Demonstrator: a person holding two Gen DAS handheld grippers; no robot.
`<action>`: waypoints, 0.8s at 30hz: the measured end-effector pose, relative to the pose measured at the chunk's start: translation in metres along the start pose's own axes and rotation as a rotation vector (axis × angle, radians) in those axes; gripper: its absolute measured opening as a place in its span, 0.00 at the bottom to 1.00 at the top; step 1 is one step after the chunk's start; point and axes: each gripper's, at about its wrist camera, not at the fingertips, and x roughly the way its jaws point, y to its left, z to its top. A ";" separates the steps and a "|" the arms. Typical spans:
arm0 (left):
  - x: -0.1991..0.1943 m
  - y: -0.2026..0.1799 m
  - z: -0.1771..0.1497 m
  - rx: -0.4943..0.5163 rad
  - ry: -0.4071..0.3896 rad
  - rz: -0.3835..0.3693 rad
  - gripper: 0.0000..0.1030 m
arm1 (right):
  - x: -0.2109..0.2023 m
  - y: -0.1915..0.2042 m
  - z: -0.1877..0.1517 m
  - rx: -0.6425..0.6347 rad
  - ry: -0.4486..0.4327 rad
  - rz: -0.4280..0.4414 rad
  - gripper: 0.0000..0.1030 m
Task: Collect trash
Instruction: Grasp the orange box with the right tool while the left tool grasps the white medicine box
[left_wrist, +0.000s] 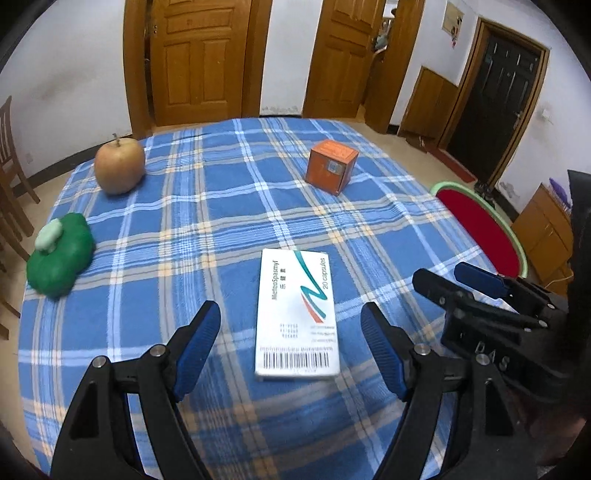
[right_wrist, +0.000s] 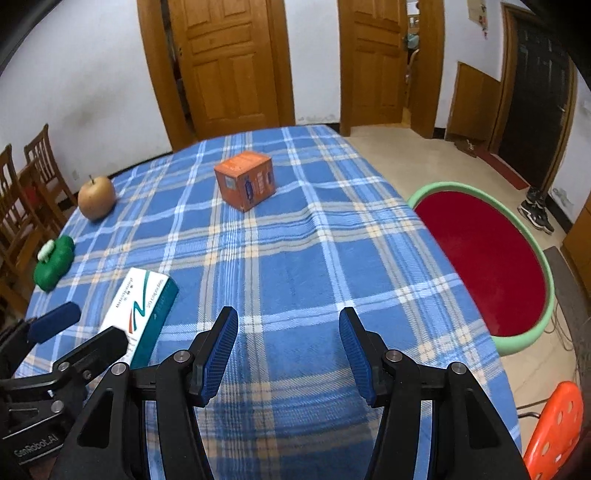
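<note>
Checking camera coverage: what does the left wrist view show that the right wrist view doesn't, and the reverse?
Left wrist only: the barcode end of the white medicine box, lying between the open left gripper.

Right wrist only: an orange stool, a pair of shoes on the floor, and the box's teal side. The right gripper is open over bare tablecloth.

Both: apple, green toy, orange box, red basin, wooden doors.
</note>
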 end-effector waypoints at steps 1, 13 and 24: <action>0.004 -0.001 0.001 0.006 0.005 0.012 0.75 | 0.004 0.001 0.000 -0.006 0.007 0.003 0.57; 0.027 0.003 -0.006 0.008 0.013 0.108 0.50 | 0.024 0.007 0.001 -0.033 0.059 0.030 0.59; 0.030 0.023 0.001 -0.040 0.014 0.171 0.50 | 0.037 -0.011 0.074 0.008 0.010 0.125 0.78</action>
